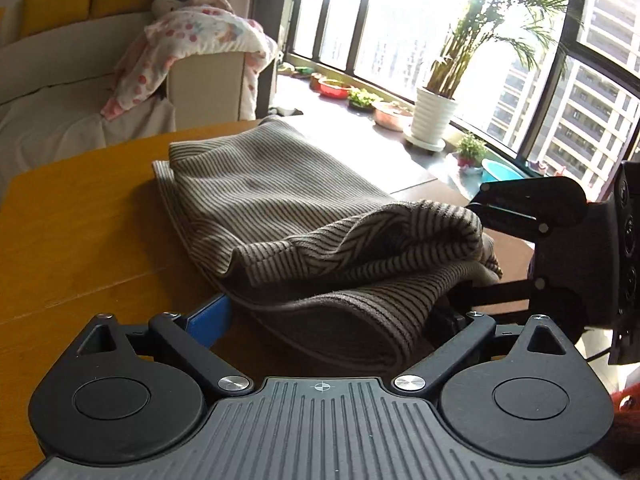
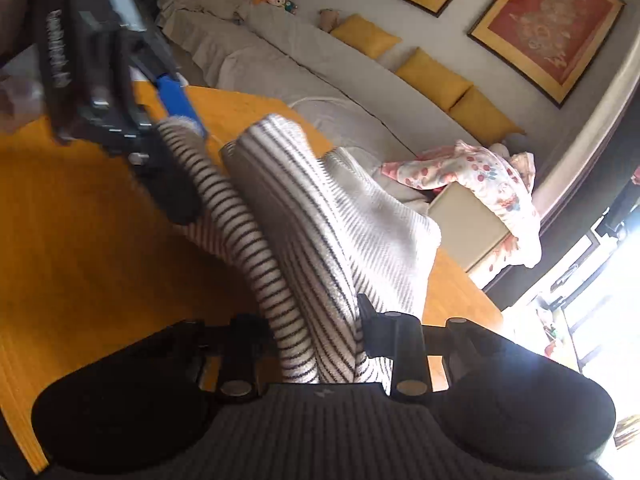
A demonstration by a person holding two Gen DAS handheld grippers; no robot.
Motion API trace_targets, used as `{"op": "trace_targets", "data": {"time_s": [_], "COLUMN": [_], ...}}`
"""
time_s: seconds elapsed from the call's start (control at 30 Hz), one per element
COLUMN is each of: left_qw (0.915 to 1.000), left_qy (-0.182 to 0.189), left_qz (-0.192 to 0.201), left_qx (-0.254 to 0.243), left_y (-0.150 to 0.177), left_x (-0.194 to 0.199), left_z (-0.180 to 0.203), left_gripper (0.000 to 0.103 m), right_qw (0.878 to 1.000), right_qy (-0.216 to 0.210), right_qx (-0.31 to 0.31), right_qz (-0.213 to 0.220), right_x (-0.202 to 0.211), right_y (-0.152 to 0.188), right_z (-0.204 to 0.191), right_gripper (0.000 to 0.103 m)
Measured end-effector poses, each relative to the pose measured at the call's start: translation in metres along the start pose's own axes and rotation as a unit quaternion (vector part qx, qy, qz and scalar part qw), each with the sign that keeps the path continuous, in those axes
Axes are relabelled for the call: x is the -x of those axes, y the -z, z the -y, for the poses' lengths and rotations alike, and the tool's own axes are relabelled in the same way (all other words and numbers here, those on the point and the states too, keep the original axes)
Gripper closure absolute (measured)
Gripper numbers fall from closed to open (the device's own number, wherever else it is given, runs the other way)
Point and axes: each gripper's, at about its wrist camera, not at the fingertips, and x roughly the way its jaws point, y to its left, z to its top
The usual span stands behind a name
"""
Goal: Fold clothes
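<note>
A grey-and-dark striped garment (image 1: 260,192) lies partly folded on the wooden table (image 1: 80,220). Its near edge fills the gap of my left gripper (image 1: 328,308), between the blue finger (image 1: 210,320) and the other finger, which the cloth hides. A raised fold of the garment runs right to my right gripper (image 1: 480,208), whose tips pinch it. In the right wrist view the striped garment (image 2: 320,220) passes between the jaws of the right gripper (image 2: 316,332), which are shut on it. Further off, the left gripper (image 2: 188,160) holds a rolled fold lifted off the table (image 2: 80,240).
A beige sofa (image 2: 304,64) with yellow cushions (image 2: 432,76) stands behind the table. A floral blanket (image 1: 200,36) is draped over its end. A potted palm (image 1: 434,116) and small plant dishes (image 1: 334,88) sit on the windowsill to the right.
</note>
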Motion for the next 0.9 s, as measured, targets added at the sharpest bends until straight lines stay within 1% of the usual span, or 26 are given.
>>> {"op": "trace_targets", "data": {"time_s": [0.03,0.07,0.1,0.17,0.23,0.27,0.3,0.33,0.4,0.47,0.5,0.57,0.63,0.67,0.7,0.77,0.8,0.83,0.87,0.9], "left_qw": [0.9999,0.9993,0.9982,0.9946,0.9894,0.9870,0.9848,0.9832,0.9759,0.9704,0.9675,0.9660,0.9666,0.9672,0.9681,0.9608,0.9534,0.9489,0.9441,0.9430], "left_qy": [0.009,0.027,0.042,0.064,0.086,0.095,0.105,0.112,0.148,0.167,0.175,0.175,0.167,0.165,0.167,0.184,0.197,0.203,0.208,0.205], "left_qz": [0.006,0.018,0.029,0.049,0.068,0.075,0.079,0.079,0.070,0.057,0.041,0.013,-0.035,-0.044,-0.039,-0.041,-0.040,-0.033,-0.026,-0.014], "left_qx": [0.004,0.017,0.032,0.066,0.096,0.106,0.114,0.120,0.144,0.165,0.178,0.190,0.191,0.188,0.183,0.203,0.225,0.239,0.254,0.262], "left_y": [0.000,-0.002,-0.005,-0.014,-0.027,-0.034,-0.041,-0.047,-0.063,-0.071,-0.075,-0.078,-0.076,-0.075,-0.073,-0.073,-0.072,-0.070,-0.068,-0.066], "left_x": [0.004,0.010,0.016,0.022,0.023,0.020,0.014,0.008,-0.021,-0.047,-0.067,-0.093,-0.122,-0.131,-0.134,-0.135,-0.134,-0.130,-0.125,-0.116], "left_z": [-0.001,-0.005,-0.010,-0.021,-0.031,-0.034,-0.036,-0.038,-0.043,-0.049,-0.053,-0.058,-0.063,-0.065,-0.067,-0.076,-0.086,-0.093,-0.100,-0.108], "left_gripper": [0.003,0.003,0.003,0.004,0.013,0.024,0.030,0.032,0.038,0.040,0.042,0.042,0.042,0.046,0.047,0.047,0.048,0.048,0.048,0.045], "right_qw": [1.000,1.000,1.000,0.998,0.994,0.991,0.987,0.984,0.979,0.976,0.975,0.973,0.971,0.969,0.967,0.960,0.956,0.954,0.953,0.953], "right_qy": [0.010,0.013,0.007,-0.018,-0.043,-0.059,-0.069,-0.077,-0.092,-0.106,-0.114,-0.126,-0.137,-0.150,-0.163,-0.201,-0.219,-0.231,-0.231,-0.231], "right_qx": [0.009,0.016,0.020,0.050,0.081,0.105,0.125,0.142,0.164,0.172,0.172,0.178,0.183,0.184,0.186,0.186,0.183,0.179,0.177,0.175], "right_qz": [-0.002,-0.006,-0.012,-0.031,-0.051,-0.065,-0.073,-0.078,-0.082,-0.082,-0.081,-0.075,-0.070,-0.068,-0.066,-0.064,-0.066,-0.073,-0.079,-0.086], "right_x": [0.001,0.004,0.009,0.024,0.040,0.053,0.062,0.070,0.086,0.099,0.103,0.107,0.099,0.090,0.080,0.048,0.032,0.011,-0.008,-0.028], "right_y": [-0.002,-0.003,-0.004,-0.004,-0.004,-0.001,0.001,0.001,-0.005,-0.017,-0.026,-0.044,-0.060,-0.067,-0.070,-0.070,-0.068,-0.061,-0.056,-0.052], "right_z": [0.009,0.018,0.023,0.021,0.018,0.014,0.009,0.007,0.008,0.016,0.024,0.041,0.059,0.070,0.079,0.095,0.100,0.103,0.103,0.102], "right_gripper": [0.075,0.076,0.076,0.077,0.078,0.078,0.078,0.078,0.078,0.078,0.079,0.078,0.078,0.078,0.077,0.074,0.071,0.069,0.069,0.068]}}
